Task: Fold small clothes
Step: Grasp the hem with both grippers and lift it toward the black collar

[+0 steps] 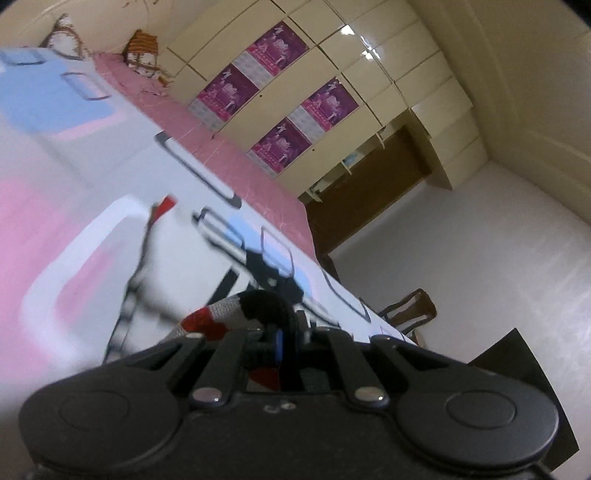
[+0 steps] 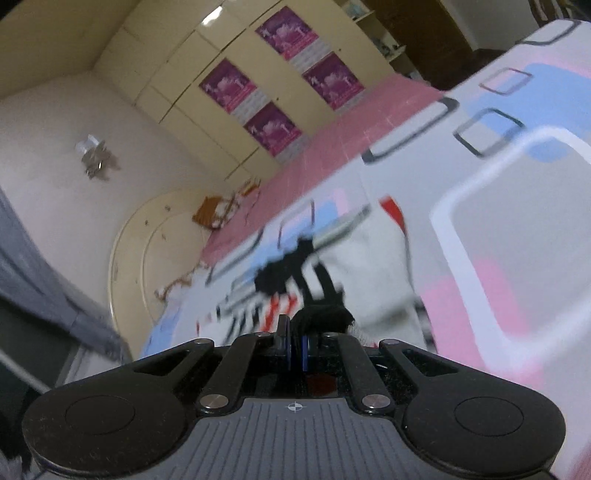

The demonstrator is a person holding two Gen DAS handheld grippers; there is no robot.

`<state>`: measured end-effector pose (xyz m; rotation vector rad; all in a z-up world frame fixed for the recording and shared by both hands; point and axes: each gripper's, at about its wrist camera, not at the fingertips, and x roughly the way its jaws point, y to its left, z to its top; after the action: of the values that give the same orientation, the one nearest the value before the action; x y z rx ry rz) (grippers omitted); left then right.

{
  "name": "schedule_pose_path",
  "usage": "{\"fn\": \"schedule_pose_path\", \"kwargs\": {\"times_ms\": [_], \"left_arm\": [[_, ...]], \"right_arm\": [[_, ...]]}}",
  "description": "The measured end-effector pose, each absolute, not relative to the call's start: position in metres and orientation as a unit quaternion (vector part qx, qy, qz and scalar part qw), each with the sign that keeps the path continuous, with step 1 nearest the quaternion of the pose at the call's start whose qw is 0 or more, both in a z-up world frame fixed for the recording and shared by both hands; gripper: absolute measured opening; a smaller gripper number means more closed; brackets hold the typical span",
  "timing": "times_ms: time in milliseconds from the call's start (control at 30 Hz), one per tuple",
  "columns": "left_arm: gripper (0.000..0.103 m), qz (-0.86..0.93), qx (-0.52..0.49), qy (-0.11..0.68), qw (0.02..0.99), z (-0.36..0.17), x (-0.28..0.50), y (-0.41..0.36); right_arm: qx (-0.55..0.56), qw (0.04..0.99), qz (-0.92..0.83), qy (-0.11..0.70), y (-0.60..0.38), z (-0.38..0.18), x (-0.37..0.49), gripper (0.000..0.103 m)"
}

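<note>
One small white shirt (image 1: 155, 266) lies on the bed (image 1: 55, 221), and the two grippers, left gripper (image 1: 284, 332) and right gripper (image 2: 297, 341), tilt down with fingers pinched tight on its edge.

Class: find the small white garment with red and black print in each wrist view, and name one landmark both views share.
Left wrist: small garment, lower centre, pinched in the left gripper.
Right wrist: garment, centre, pinched in the right gripper.
Shared landmark: purple posters on the cream wardrobe.

Bedroom interior, tilted views

Cream wardrobe (image 1: 332, 74) bearing four purple posters (image 2: 269, 125); pink bedsheet (image 1: 229, 147); patterned white, blue, pink cover (image 2: 517, 206); white wall (image 1: 461, 266); wooden chair (image 1: 410, 306); dark doorway (image 1: 365, 192).
</note>
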<state>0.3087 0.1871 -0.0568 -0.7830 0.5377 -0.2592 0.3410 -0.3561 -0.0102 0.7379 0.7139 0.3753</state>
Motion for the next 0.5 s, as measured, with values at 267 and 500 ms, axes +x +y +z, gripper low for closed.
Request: {"fn": "schedule_pose_path", "kwargs": {"times_ms": [267,500], "left_arm": [[0.005,-0.107,-0.358,0.333,0.866,-0.1,0.448,0.197],[0.03,-0.132,-0.387,0.35,0.843,-0.148,0.497,0.206]], "right_arm": [[0.384,0.825,0.133,0.393,-0.348,-0.059,0.488,0.004],[0.455,0.777,0.162,0.405,-0.352,-0.125,0.545,0.041]]}}
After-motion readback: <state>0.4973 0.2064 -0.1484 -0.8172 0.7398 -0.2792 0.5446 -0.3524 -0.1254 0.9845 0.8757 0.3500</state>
